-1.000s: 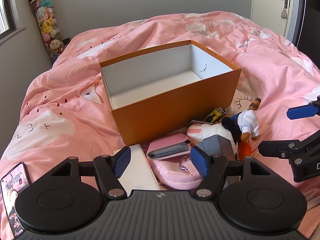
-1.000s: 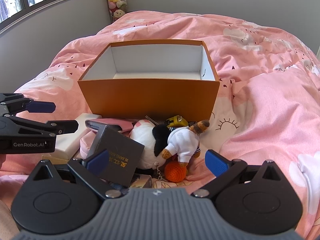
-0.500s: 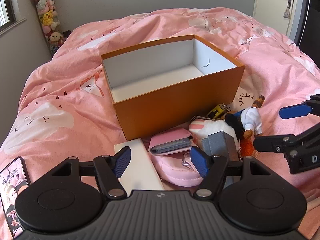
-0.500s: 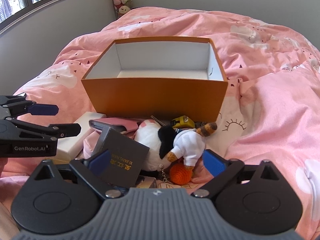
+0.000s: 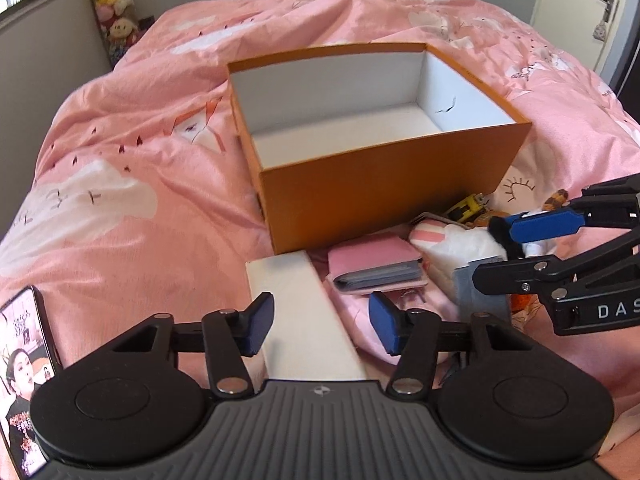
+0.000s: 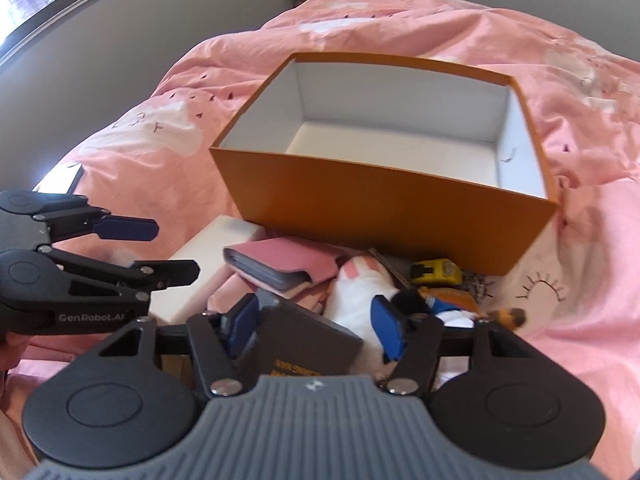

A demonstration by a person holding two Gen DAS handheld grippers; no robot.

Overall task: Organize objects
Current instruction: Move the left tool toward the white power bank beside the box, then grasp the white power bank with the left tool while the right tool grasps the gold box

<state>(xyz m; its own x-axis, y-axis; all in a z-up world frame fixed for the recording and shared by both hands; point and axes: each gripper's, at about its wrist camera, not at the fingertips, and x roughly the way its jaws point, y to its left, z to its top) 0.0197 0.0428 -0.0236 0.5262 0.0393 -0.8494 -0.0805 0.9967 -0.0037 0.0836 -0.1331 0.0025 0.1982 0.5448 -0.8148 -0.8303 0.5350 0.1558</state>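
The left gripper, jaws apart and empty, is seen at lower centre of the left wrist view, over the white box, whose long axis runs up toward the orange box at centre. A second ago the jaws were spread wider.

In the right wrist view, the right gripper is held at lower centre, jaws apart astride the dark grey box, nearer than before; the orange box lies directly above.
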